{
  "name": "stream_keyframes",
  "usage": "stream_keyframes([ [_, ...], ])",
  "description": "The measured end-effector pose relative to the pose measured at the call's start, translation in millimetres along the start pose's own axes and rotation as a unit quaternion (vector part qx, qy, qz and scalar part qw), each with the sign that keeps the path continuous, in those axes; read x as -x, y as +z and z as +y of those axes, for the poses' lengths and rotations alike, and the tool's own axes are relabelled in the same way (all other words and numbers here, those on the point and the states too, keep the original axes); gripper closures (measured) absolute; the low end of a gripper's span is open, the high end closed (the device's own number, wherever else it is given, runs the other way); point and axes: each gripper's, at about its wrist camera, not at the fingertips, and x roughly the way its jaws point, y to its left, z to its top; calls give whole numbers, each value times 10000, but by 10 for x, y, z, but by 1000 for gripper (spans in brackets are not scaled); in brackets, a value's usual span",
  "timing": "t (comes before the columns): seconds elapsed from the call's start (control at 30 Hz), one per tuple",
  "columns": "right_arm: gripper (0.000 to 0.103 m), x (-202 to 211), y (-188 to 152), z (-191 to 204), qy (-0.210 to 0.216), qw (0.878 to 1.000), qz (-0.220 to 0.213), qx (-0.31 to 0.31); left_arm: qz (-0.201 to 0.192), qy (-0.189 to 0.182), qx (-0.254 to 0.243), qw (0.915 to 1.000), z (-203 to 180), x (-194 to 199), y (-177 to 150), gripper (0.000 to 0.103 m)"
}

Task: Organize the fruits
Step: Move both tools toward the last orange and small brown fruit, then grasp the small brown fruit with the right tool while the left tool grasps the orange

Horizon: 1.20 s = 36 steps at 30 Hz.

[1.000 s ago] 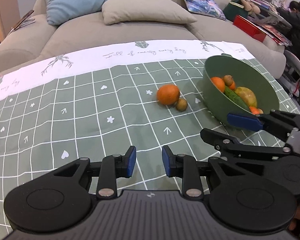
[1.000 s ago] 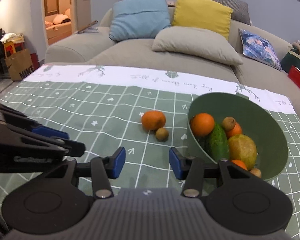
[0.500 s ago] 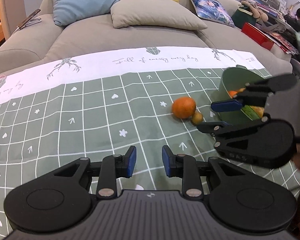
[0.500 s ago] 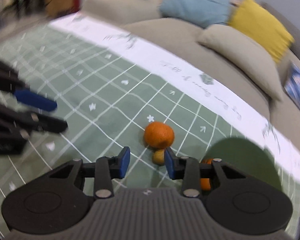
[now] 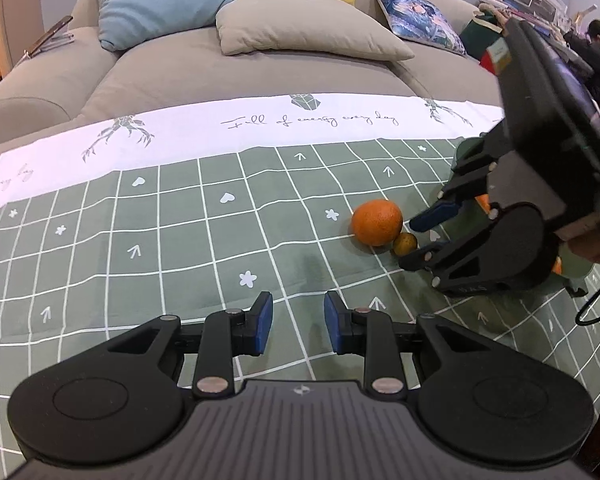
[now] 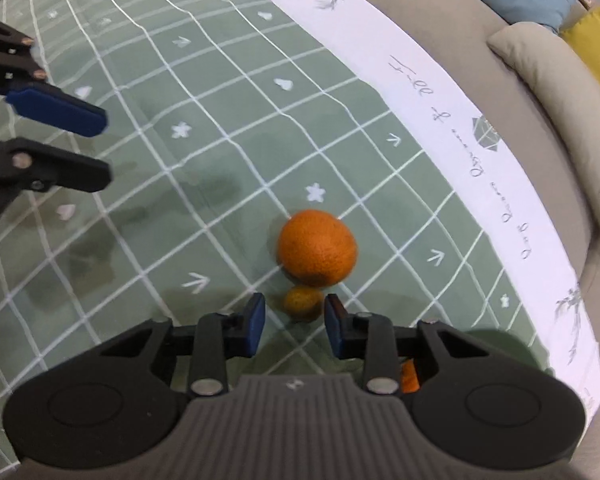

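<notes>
An orange (image 5: 376,222) and a small brown fruit (image 5: 403,243) lie touching on the green checked tablecloth (image 5: 204,248). In the right wrist view the small brown fruit (image 6: 303,306) sits just in front of the orange (image 6: 316,247). My right gripper (image 6: 294,322) points steeply down with its jaws closing. The small fruit lies between the fingertips, and a gap still shows on its left side. From the left wrist view the right gripper (image 5: 415,240) hides most of the green bowl (image 5: 575,266). My left gripper (image 5: 298,322) hovers over bare cloth, narrowly open and holding nothing.
A grey sofa (image 5: 260,76) with several cushions lies beyond the table's white cloth border (image 5: 300,124). A person (image 5: 597,46) sits at the far right. The bowl's rim (image 6: 495,344) and an orange piece (image 6: 408,376) show behind my right fingers. The left gripper (image 6: 102,148) is at the left edge.
My right gripper has swung over from the bowl, rolled and tipped down onto the small brown fruit, its jaws narrowing. The left gripper has drifted slightly and kept its narrow gap.
</notes>
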Motion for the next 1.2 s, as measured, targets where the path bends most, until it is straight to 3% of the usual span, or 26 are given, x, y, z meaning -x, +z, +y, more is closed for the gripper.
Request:
stream_keyframes([
  [0.3, 81, -175, 137, -105, 266, 9974, 555, 369, -106, -379, 210, 9990, 43, -79, 60, 67],
  [0.43, 83, -201, 147, -142, 355, 9972, 587, 307, -102, -459, 285, 9985, 54, -115, 99, 67],
  [0.53, 84, -168, 134, -130, 363, 9972, 557, 342, -93, -506, 275, 9983, 48, -148, 142, 65],
  [0.73, 84, 105, 118, -198, 387, 9981, 348, 337, -131, -744, 64, 9971, -69, -246, 266, 47],
  [0.93, 84, 382, 86, -473, 315, 9994, -49, -128, -37, -1024, 328, 9942, -161, -526, 368, 45],
  [1.2, 84, 451, 43, -658, 253, 9985, -238, -433, 122, -1148, -12, 9933, -355, -822, 454, 41],
])
